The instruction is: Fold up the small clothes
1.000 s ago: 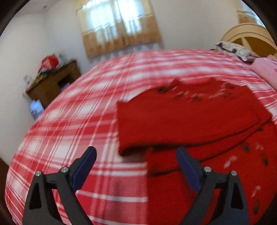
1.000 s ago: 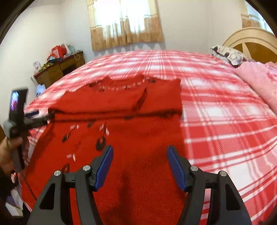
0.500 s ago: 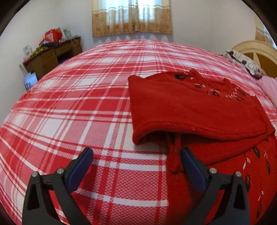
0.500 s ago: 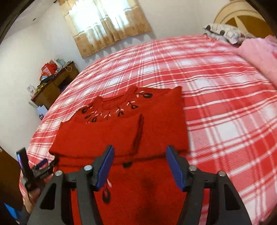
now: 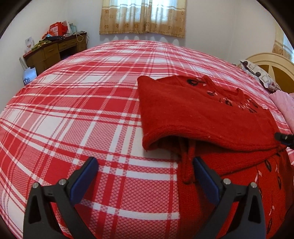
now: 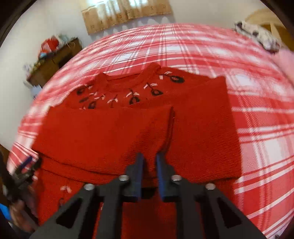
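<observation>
Right claw just snapped closed on folded-over sleeve of red knitted floral sweater on plaid bed, left claw wide open, empty; next fold likely starting.

Sweater: thick red knit cloth, matt, nubbly rough texture, with stitched dark and white flower motifs near the collar. Bedspread: woven checked cloth, red and white, fine waffle-like weave, matt. Left gripper: black matt plastic arms, shiny metal screw heads, blue fingers look smooth and slightly satin. Desk: brown wood, low sheen. Curtain: thin patterned cloth, light passes through.
</observation>
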Tool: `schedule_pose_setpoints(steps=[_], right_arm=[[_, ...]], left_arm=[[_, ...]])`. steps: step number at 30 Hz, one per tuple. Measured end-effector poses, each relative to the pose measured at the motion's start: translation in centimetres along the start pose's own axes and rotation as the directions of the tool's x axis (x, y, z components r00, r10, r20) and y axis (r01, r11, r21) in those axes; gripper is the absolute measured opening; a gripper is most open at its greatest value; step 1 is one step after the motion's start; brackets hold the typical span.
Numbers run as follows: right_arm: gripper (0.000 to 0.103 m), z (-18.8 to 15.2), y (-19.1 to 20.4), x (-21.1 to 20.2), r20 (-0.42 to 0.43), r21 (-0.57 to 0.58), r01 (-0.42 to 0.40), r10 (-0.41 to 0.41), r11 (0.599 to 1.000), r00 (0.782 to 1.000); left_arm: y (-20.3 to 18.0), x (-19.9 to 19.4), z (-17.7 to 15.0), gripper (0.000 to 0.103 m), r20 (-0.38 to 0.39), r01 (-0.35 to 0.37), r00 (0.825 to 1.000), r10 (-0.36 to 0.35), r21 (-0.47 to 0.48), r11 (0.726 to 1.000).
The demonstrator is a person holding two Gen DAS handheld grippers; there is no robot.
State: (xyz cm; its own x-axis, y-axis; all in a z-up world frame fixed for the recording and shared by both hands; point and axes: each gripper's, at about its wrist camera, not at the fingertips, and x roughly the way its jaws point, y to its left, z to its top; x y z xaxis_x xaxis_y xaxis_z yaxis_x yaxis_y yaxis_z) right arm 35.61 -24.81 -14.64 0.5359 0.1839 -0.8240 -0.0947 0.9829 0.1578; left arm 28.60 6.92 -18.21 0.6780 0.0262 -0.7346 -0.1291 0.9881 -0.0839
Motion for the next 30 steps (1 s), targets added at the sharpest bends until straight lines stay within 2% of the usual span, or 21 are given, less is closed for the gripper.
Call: schedule_pose_setpoints(steps=[9,13,17,21,24,26,27,30], right_arm=[[0.006,1.5,-0.9,-5.5,0.162,-0.044,0.075,-0.067,0.996,0.984],[0.006,2.2,-0.9,-6.6,0.186,-0.069,0.078,-0.064,0.995,0.98],[0.006,2.3,0.1,-7.2,0.198,-0.094,0.062,-0.042,0.994,0.979],[0.006,2.5,0.6,-8.9,0.255,-0.094,0.04,-0.015,0.995,0.967],[0.006,2.7,0.2,-9.9,0.288,-0.094,0.051,-0.022,0.994,0.957],[0.006,2.7,-0.8,-10.0,0.292,-0.082,0.083,-0.055,0.993,0.955],[0.006,2.6,-1.3,-9.9,0.288,-0.074,0.088,-0.064,0.993,0.956],[0.006,1.9,-3.7,-9.0,0.262,-0.034,0.108,-0.096,0.994,0.96]], left_arm=[[0.3,0.0,0.1,0.103,-0.001,0.013,1.0,-0.013,-0.012,1.0],[0.4,0.1,0.1,0.103,-0.003,0.012,1.0,-0.012,-0.013,1.0],[-0.5,0.5,0.9,0.103,-0.035,-0.022,0.999,0.023,0.016,1.0],[-1.4,1.6,2.5,0.103,-0.044,0.008,0.999,-0.007,0.034,0.999],[-0.3,2.4,3.4,0.103,-0.048,-0.044,0.998,0.043,-0.023,0.999],[1.3,2.6,3.4,0.103,-0.057,-0.014,0.998,0.007,-0.115,0.993],[1.6,2.4,3.3,0.103,-0.045,-0.005,0.999,-0.001,-0.129,0.992],[1.1,2.2,2.9,0.103,-0.04,-0.036,0.999,0.032,-0.104,0.994]])
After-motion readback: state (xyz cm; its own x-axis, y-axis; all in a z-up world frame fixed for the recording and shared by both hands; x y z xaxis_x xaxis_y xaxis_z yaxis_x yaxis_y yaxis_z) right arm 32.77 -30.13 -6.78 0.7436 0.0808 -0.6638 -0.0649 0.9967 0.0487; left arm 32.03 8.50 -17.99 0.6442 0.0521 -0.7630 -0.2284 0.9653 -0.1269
